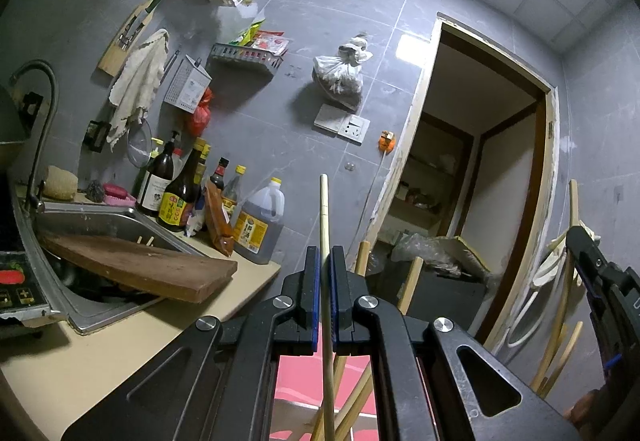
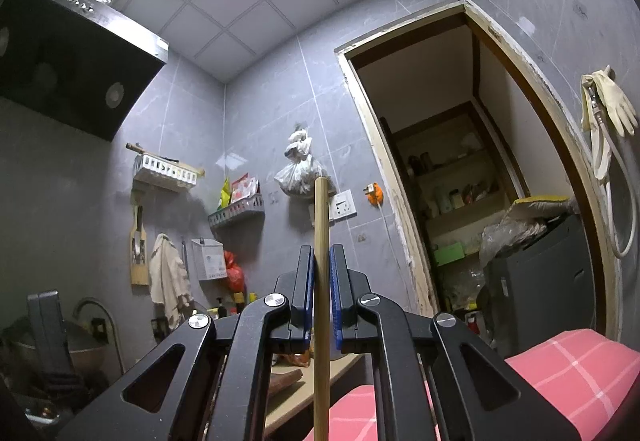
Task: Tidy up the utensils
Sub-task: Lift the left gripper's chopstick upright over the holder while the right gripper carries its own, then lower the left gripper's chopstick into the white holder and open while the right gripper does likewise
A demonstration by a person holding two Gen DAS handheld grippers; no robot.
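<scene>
In the left wrist view my left gripper (image 1: 325, 261) is shut on a thin pale chopstick (image 1: 324, 209) that stands upright between its blue pads. Several more wooden sticks (image 1: 410, 281) rise from below, behind the jaws. At that view's right edge my right gripper (image 1: 581, 243) shows with a wooden stick (image 1: 574, 201) poking up above it. In the right wrist view my right gripper (image 2: 321, 261) is shut on a thicker brown bamboo stick (image 2: 321, 209), also upright. The lower ends of both held sticks are hidden under the grippers.
A steel sink (image 1: 120, 217) with a wooden cutting board (image 1: 140, 265) across it lies to the left, on a beige counter (image 1: 100, 353). Sauce bottles (image 1: 180, 193) and an oil jug (image 1: 260, 221) line the wall. Pink checked cloth (image 2: 580, 365) lies below. An open doorway (image 2: 460, 161) is to the right.
</scene>
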